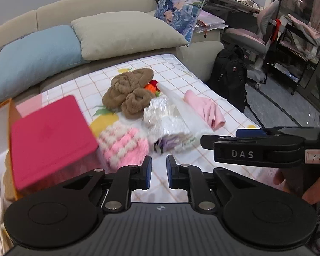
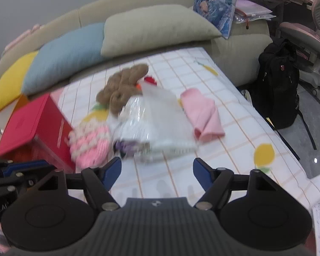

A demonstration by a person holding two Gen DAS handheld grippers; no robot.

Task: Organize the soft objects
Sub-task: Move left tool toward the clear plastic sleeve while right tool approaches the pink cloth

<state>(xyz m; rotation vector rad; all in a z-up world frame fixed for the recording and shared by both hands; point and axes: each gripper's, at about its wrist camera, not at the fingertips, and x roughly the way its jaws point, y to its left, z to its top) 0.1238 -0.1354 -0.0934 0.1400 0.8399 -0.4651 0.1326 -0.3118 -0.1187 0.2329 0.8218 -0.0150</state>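
Note:
Soft objects lie on a checked cloth (image 1: 181,76): a brown knitted bundle (image 1: 128,91), a pink-and-white knitted piece (image 1: 123,145), a clear plastic bag of white items (image 1: 170,123), a folded pink cloth (image 1: 204,108) and a small orange-red item (image 1: 152,86). My left gripper (image 1: 159,175) hovers empty just before the knitted piece, jaws a narrow gap apart. My right gripper (image 2: 156,170) is open wide and empty, in front of the plastic bag (image 2: 157,123) and knitted piece (image 2: 89,145). The pink cloth (image 2: 202,115) lies to the right. The right gripper also shows in the left wrist view (image 1: 245,145).
A red box (image 1: 49,140) with an open lid stands at the left, also in the right wrist view (image 2: 32,128). Blue (image 1: 36,59) and beige (image 1: 125,34) pillows lean on the sofa behind. A black backpack (image 1: 228,74) sits on the floor to the right.

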